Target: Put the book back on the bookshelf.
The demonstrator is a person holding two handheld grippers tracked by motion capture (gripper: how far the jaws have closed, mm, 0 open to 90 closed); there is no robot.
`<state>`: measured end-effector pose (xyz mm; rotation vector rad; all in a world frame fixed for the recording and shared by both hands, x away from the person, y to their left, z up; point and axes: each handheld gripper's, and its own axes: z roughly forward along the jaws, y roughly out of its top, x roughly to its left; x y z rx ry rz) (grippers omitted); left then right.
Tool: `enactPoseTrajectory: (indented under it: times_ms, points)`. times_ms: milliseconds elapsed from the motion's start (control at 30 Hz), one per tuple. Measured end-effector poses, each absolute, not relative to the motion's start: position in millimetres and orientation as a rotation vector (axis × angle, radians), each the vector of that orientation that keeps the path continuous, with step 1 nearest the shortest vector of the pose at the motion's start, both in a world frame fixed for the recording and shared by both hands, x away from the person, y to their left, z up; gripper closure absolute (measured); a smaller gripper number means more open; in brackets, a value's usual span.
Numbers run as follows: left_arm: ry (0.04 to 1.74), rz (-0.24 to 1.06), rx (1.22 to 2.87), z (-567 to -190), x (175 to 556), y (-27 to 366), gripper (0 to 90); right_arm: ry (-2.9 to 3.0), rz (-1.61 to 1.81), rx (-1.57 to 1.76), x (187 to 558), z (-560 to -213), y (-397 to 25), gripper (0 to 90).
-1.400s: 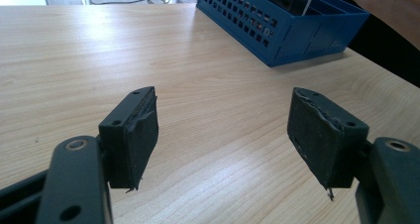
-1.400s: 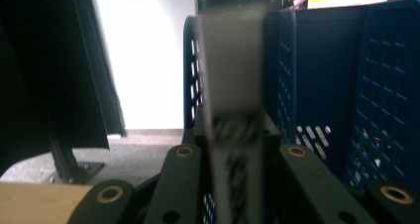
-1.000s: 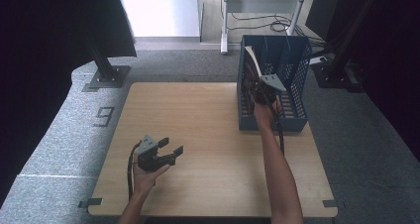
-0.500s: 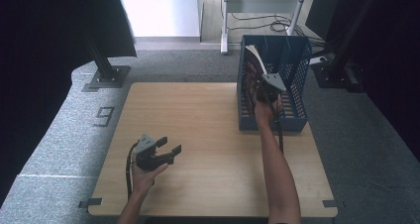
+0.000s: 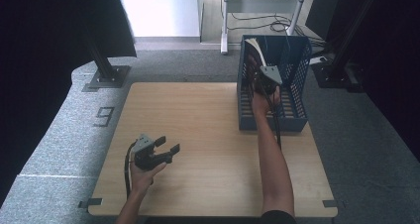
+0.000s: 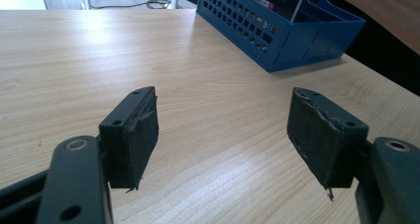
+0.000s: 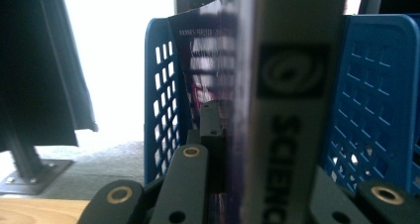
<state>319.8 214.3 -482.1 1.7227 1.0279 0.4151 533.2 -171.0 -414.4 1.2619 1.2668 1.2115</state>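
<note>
A person stands at a light wooden counter with a two-jaw gripper in each hand. The right gripper reaches into a blue perforated plastic file rack that stands at the far right of the counter. Its jaws are closed narrowly on a thin book with a pale spine, which stands upright inside the rack; in the right gripper view the spine rises close before the camera, blurred, with a round emblem and large dark letters running down it. A dark purple cover shows just to the left of the spine, and the blue rack walls stand on both sides. From above, the pale top of the book curves up out of the rack, above the gripper. The left gripper is held at the near left of the counter, well apart from the rack, with its jaws spread wide and nothing between them. In the left gripper view its two black padded fingers frame bare wood, with the blue rack farther off at the upper right.
</note>
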Motion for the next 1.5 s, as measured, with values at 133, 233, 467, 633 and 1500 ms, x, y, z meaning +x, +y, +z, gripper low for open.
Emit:
enactPoseTrajectory:
  times_ms: [133,233,467,633,1500]
  points:
    - [1.030,0.416,1.727,-483,320,214,28.1,1.245,1.217,1.269,539,-421,-166,81.8]
    - [1.031,0.417,1.730,-483,321,214,28.1,1.238,1.227,1.265,541,-424,-162,81.8]
    - [1.042,0.452,1.699,-483,319,215,29.3,1.244,1.240,1.225,543,-424,-152,81.7]
    - [1.039,0.445,1.706,-483,319,215,29.1,1.275,1.250,1.213,545,-429,-151,81.4]
    - [1.005,0.412,1.735,-477,314,209,27.8,1.592,1.284,1.084,516,-414,-157,56.0]
